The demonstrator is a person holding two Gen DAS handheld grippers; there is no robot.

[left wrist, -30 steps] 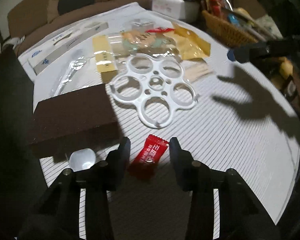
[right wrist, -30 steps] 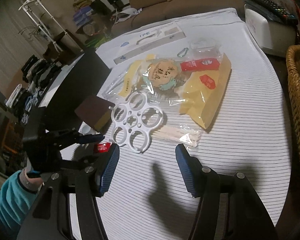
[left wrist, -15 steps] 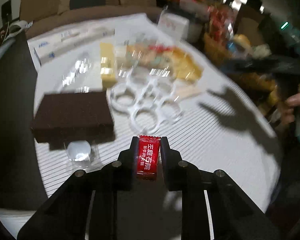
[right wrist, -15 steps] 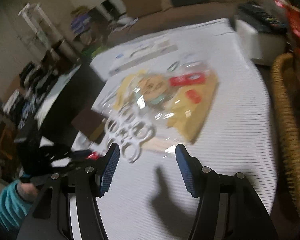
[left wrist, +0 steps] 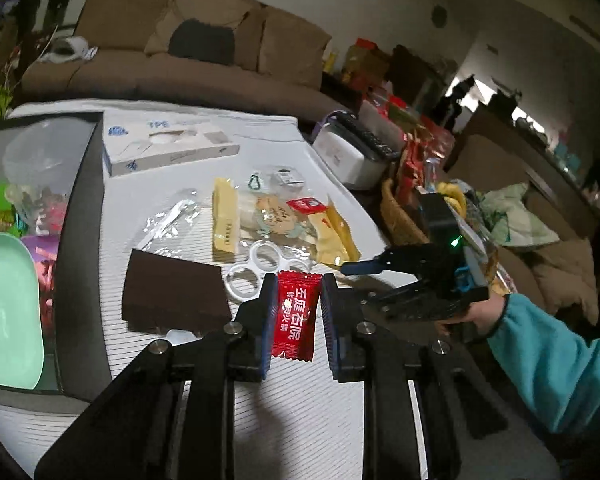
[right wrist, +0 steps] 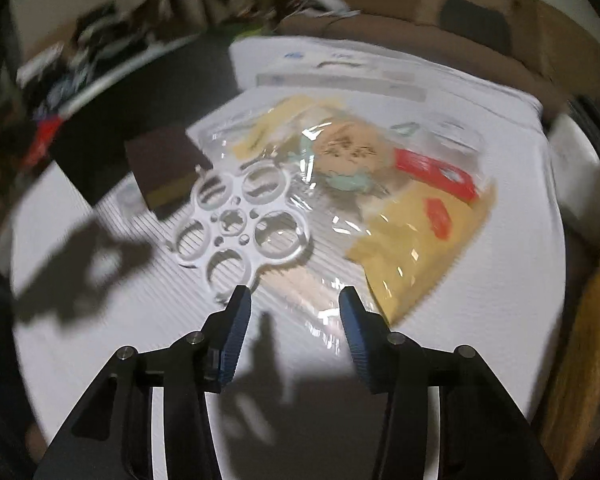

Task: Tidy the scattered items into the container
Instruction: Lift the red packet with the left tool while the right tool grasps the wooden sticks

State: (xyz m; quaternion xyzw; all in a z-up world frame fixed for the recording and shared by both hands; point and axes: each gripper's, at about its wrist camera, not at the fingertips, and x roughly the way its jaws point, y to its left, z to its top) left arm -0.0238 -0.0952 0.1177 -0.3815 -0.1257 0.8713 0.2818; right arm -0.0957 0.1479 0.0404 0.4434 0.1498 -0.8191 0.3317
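Note:
My left gripper (left wrist: 296,316) is shut on a red candy wrapper (left wrist: 295,316) and holds it above the white striped table (left wrist: 300,408). The dark container (left wrist: 80,208) stands at the left with a green plate (left wrist: 4,304) and other things inside. My right gripper (right wrist: 292,316) is open and empty, low over a clear packet of wooden sticks (right wrist: 300,292); it also shows in the left wrist view (left wrist: 360,268). A white ring-holed plastic carrier (right wrist: 240,220), a brown block (right wrist: 164,168) and clear and yellow snack bags (right wrist: 380,184) lie on the table.
A long white box (left wrist: 168,152) lies at the far side of the table. A wrapped plastic spoon (left wrist: 168,220) lies by the container. A wicker basket (left wrist: 400,216) and a white appliance (left wrist: 348,156) stand at the right edge. A brown sofa is behind.
My left gripper closed on the red candy and lifted it off the table, turning left toward the container. My right gripper moved down and forward toward the stick packet, still open.

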